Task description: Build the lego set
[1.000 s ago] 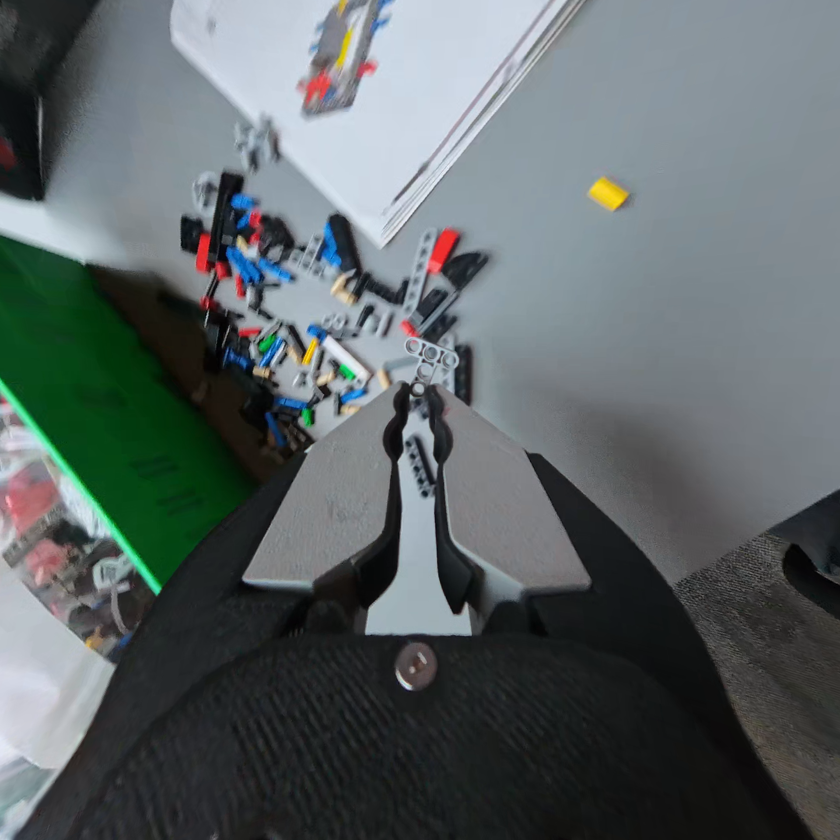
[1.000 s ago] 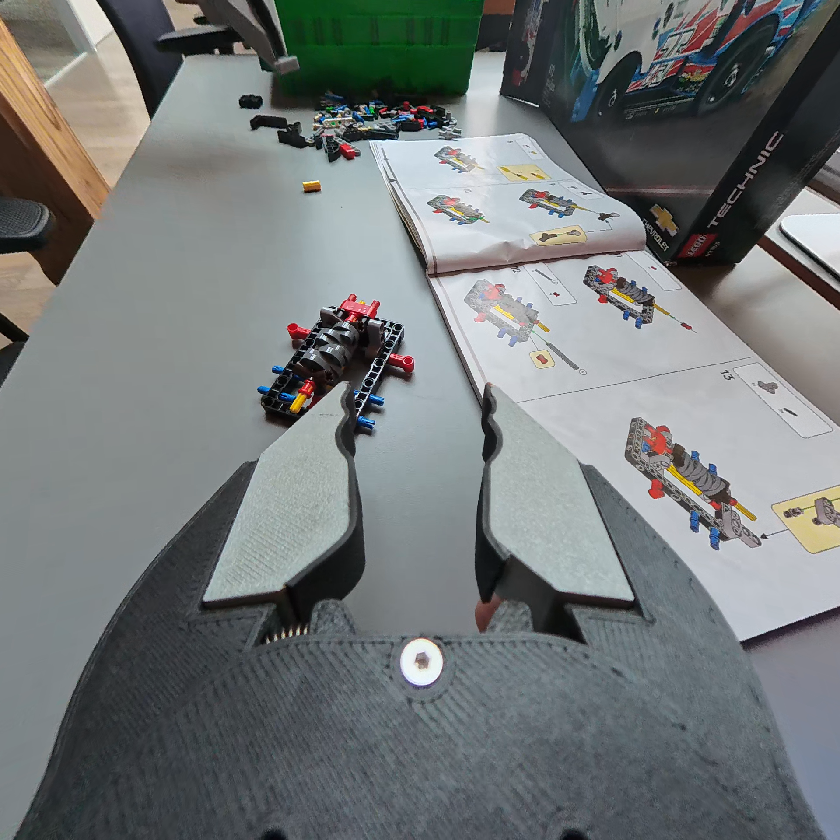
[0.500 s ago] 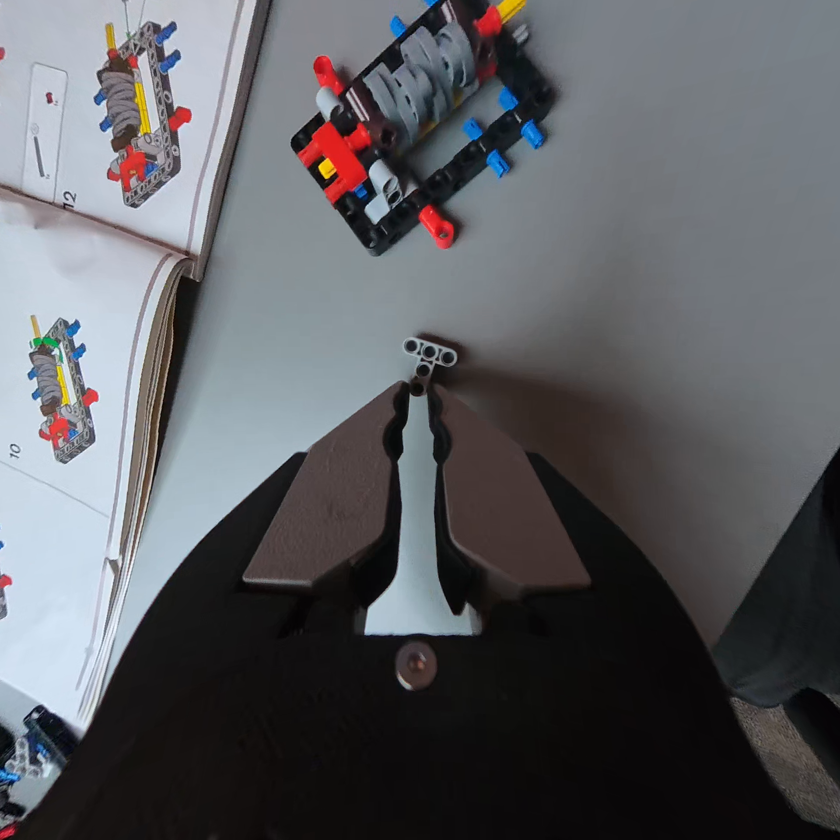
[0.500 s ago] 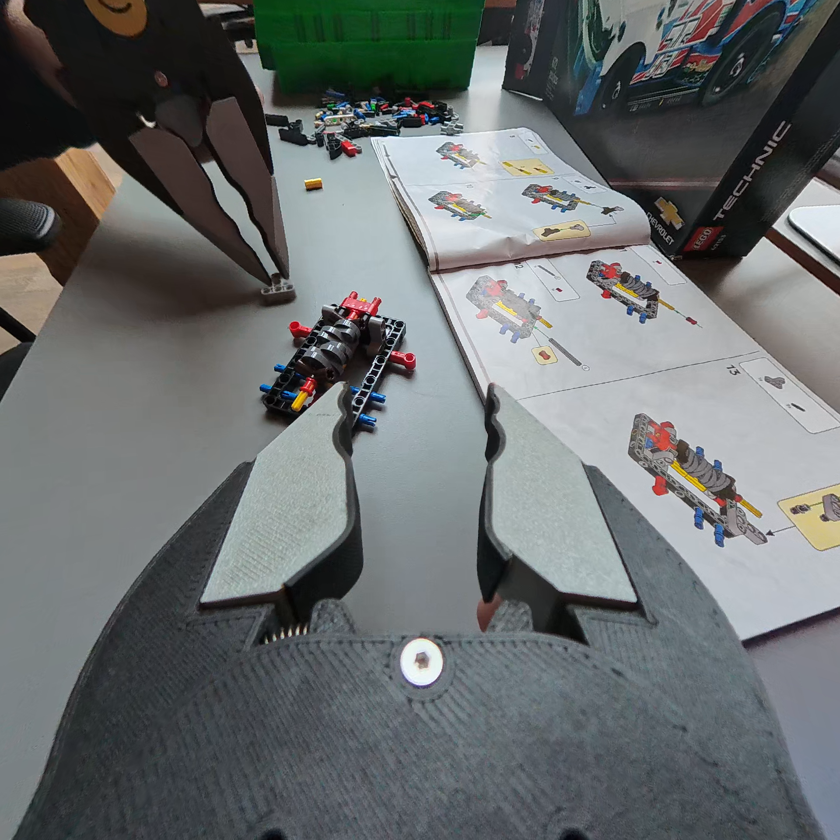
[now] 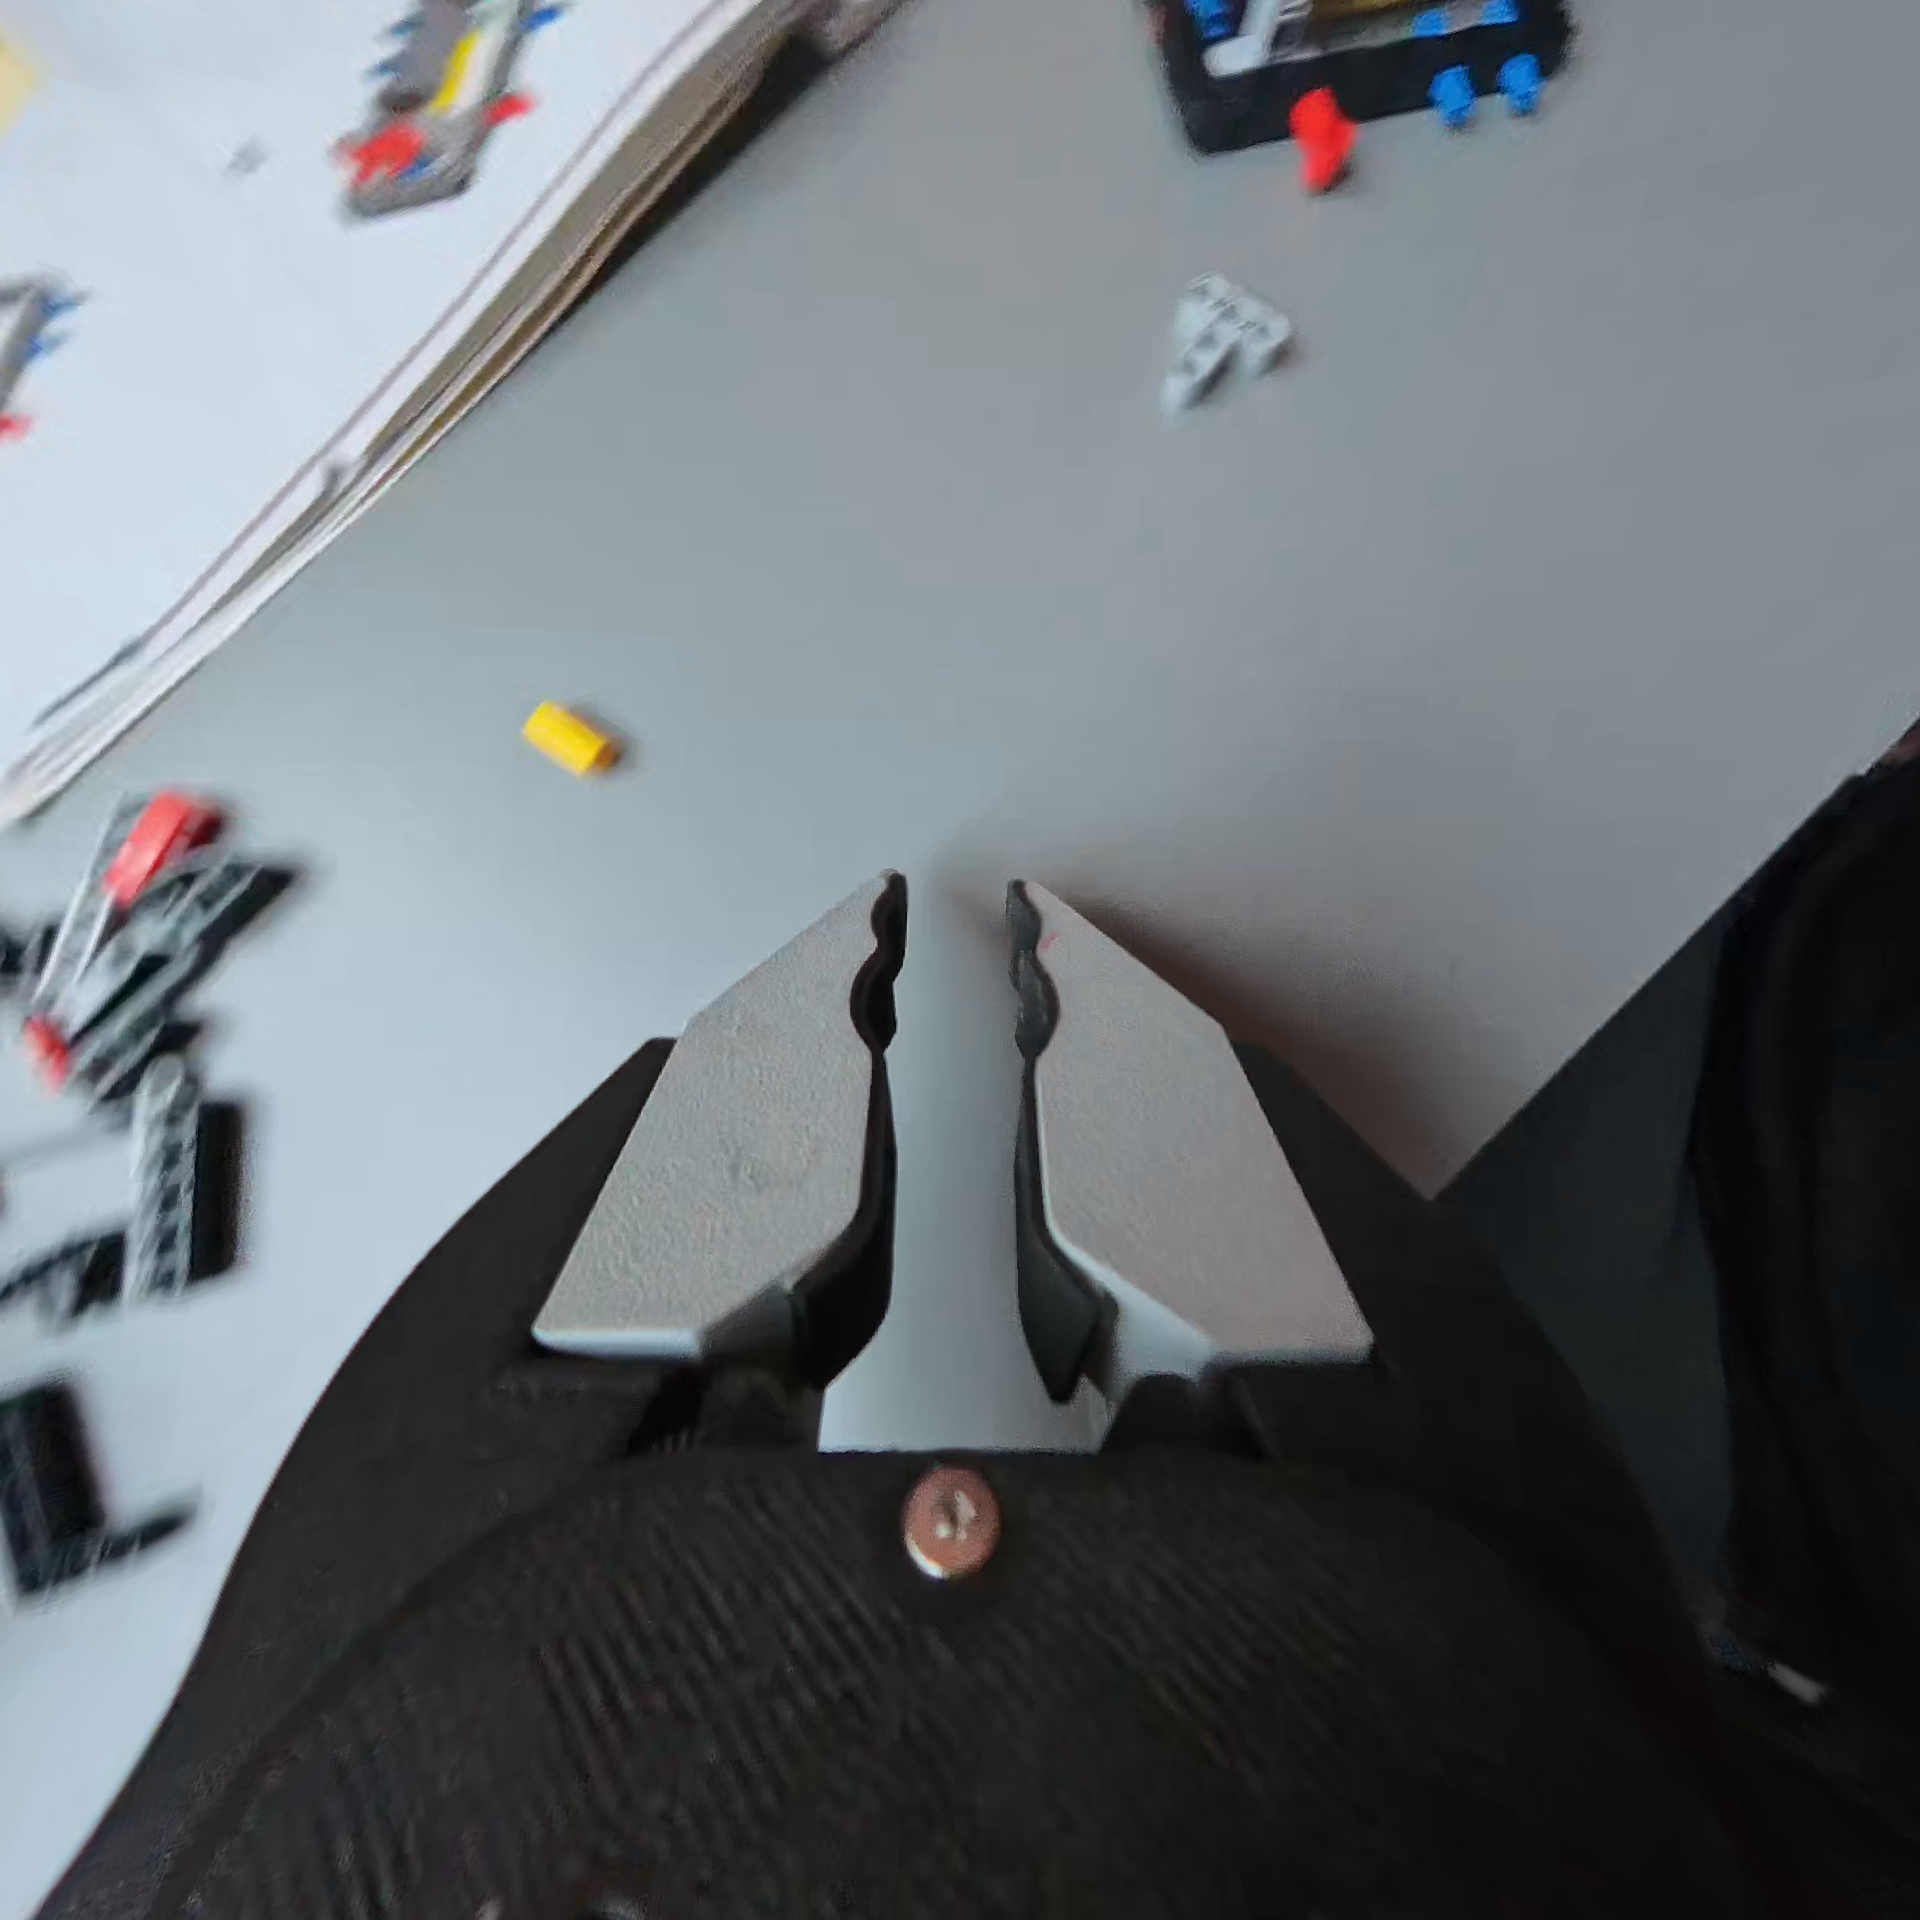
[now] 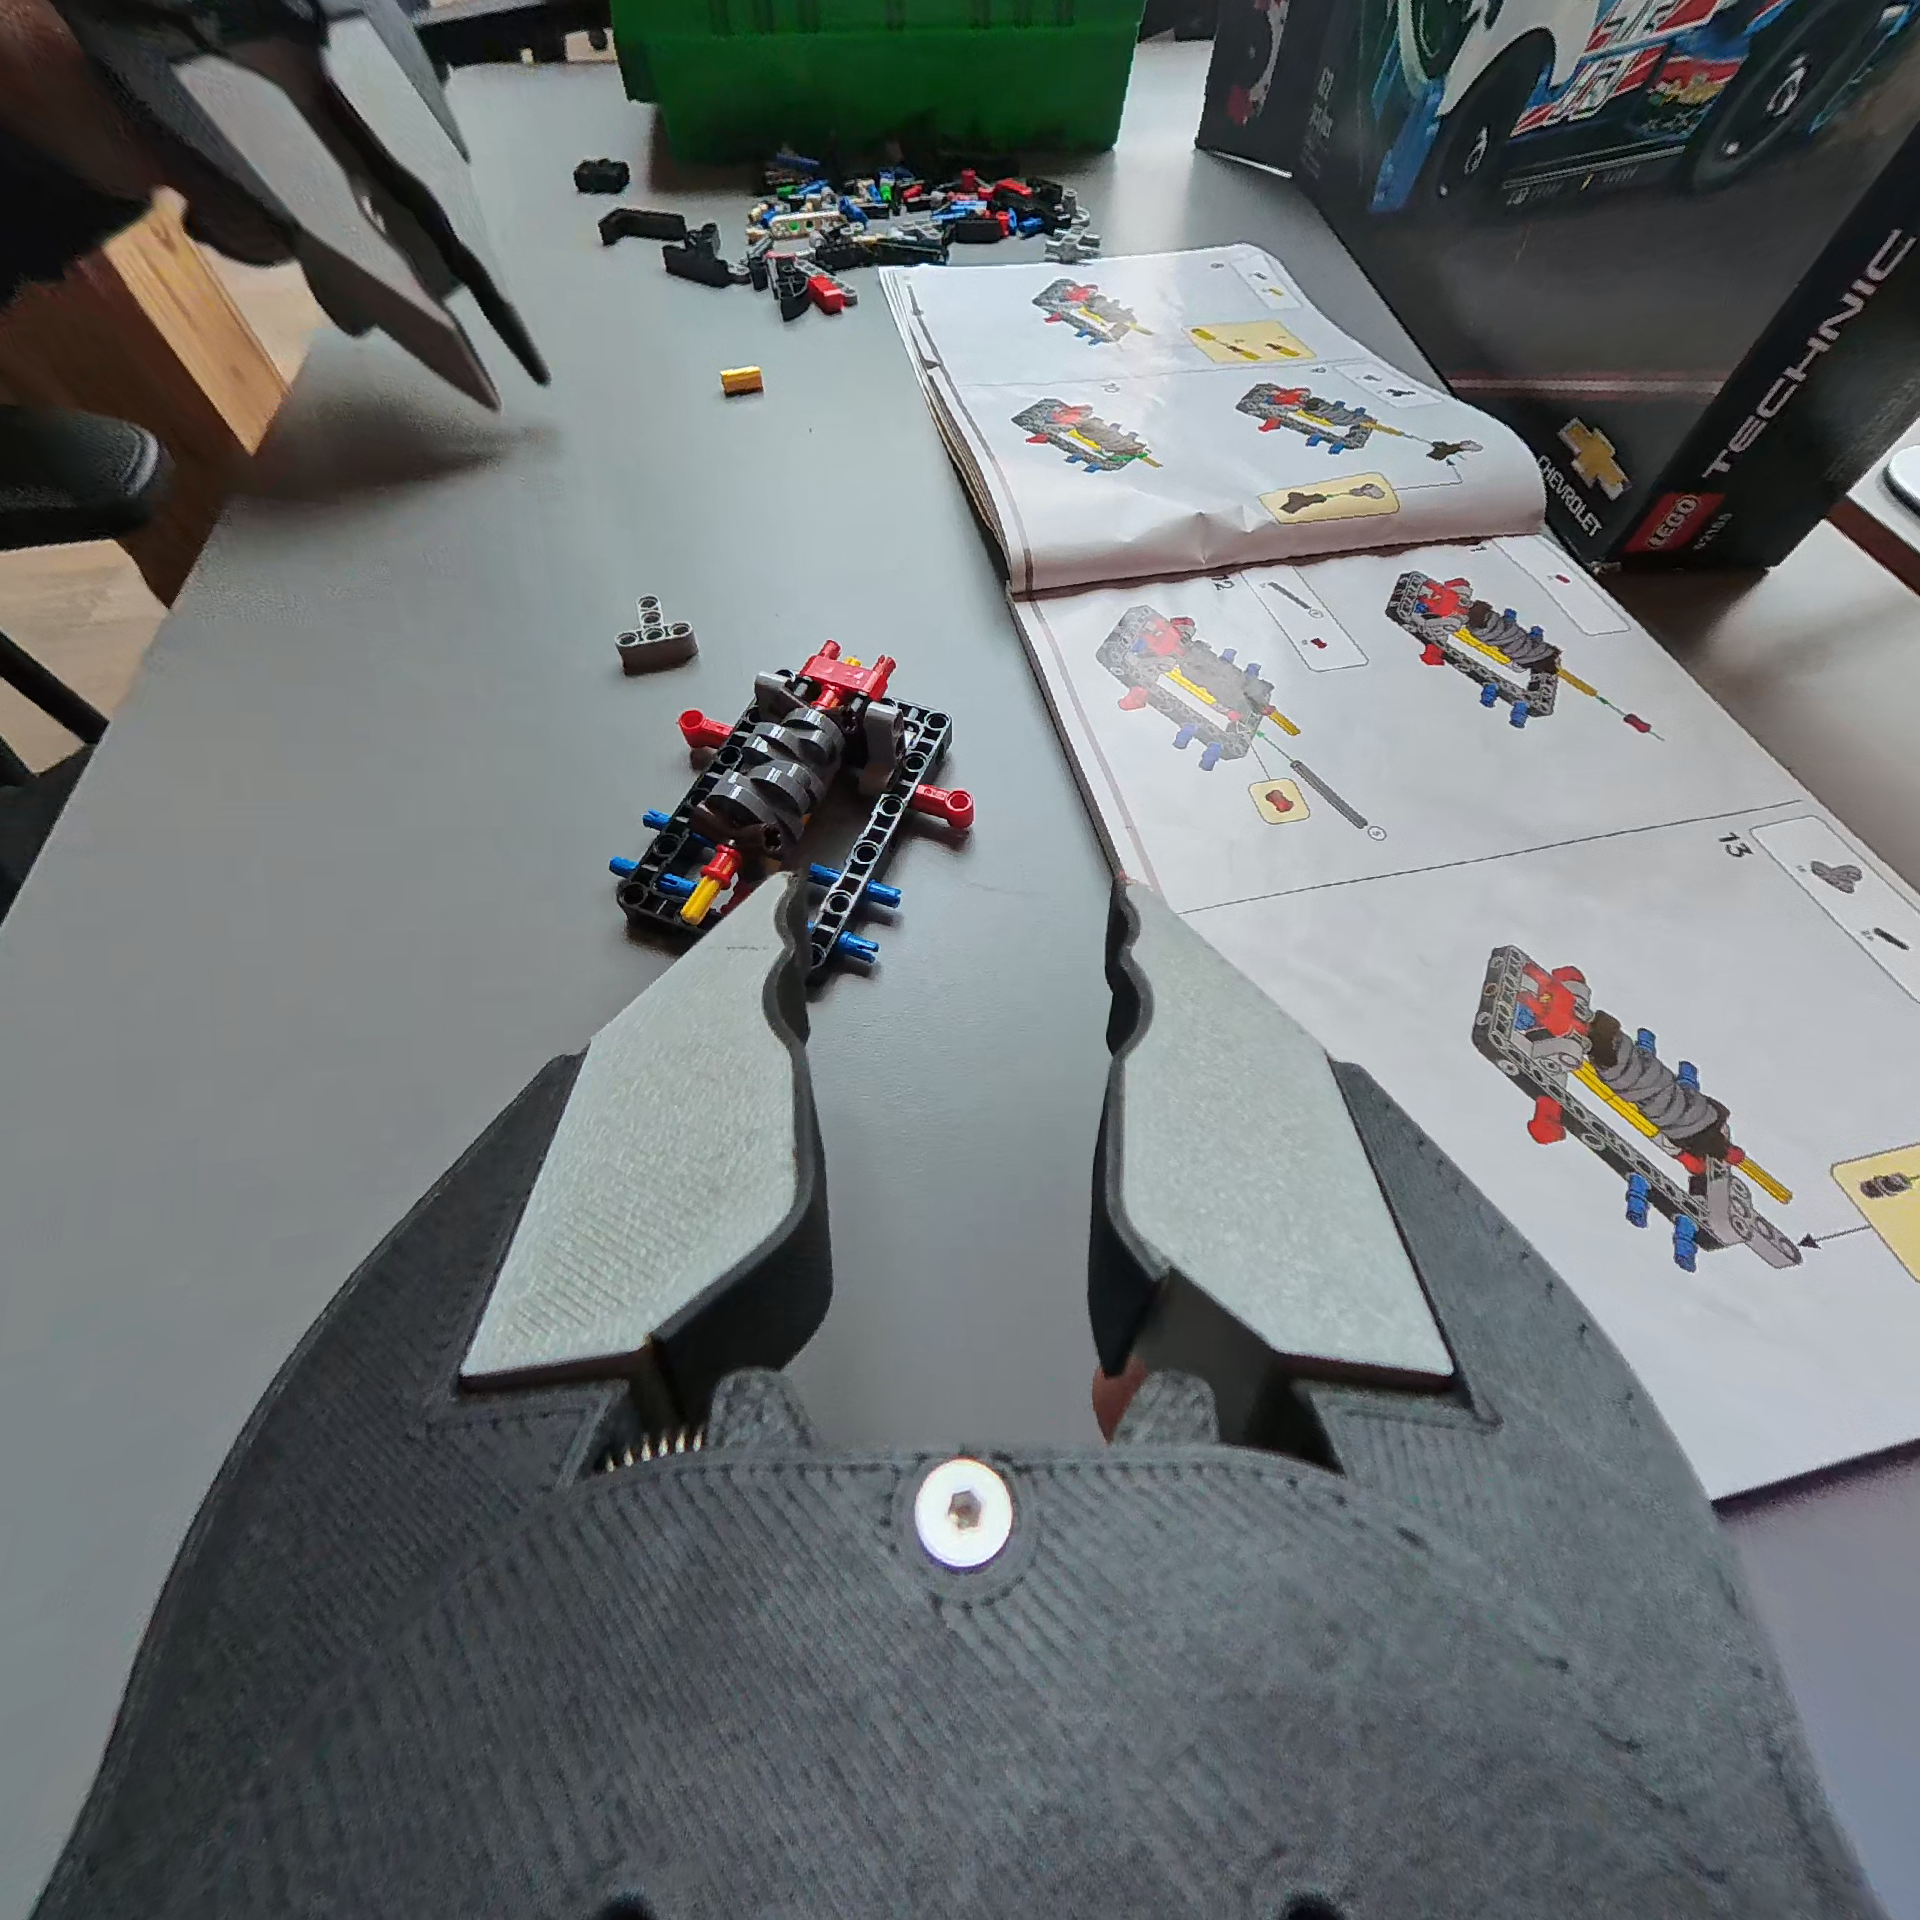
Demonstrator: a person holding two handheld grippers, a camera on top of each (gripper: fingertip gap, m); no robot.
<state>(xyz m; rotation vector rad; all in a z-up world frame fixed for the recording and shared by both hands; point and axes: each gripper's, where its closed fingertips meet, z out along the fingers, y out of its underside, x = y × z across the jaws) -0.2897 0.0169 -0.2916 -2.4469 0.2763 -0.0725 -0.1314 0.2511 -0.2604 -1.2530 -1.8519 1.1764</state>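
Observation:
The partly built black frame (image 6: 795, 795) with grey cylinders, red and blue pins lies mid-table; its edge shows in the left wrist view (image 5: 1361, 62). A grey T-shaped piece (image 6: 655, 636) lies free on the table just left of the frame; it also shows blurred in the left wrist view (image 5: 1221, 338). My left gripper (image 5: 956, 888) is open and empty, raised above the table, seen at upper left in the right wrist view (image 6: 473, 332). My right gripper (image 6: 951, 899) is open and empty, low over the table just in front of the frame.
The open instruction booklet (image 6: 1403, 727) lies right of the frame. A pile of loose pieces (image 6: 883, 213) sits at the far end before a green bin (image 6: 883, 73). A yellow piece (image 6: 741, 380) lies alone. The set box (image 6: 1662, 260) stands at the far right. The gap from one gripper's tips to the other's is roughly 30 centimeters. The grey T-shaped piece (image 6: 655, 636) is about 15 centimeters from both grippers' fingertips.
My left gripper carried the grey T-shaped piece from the pile, set it down beside the frame, opened and pulled back up and away. The right gripper stayed still.

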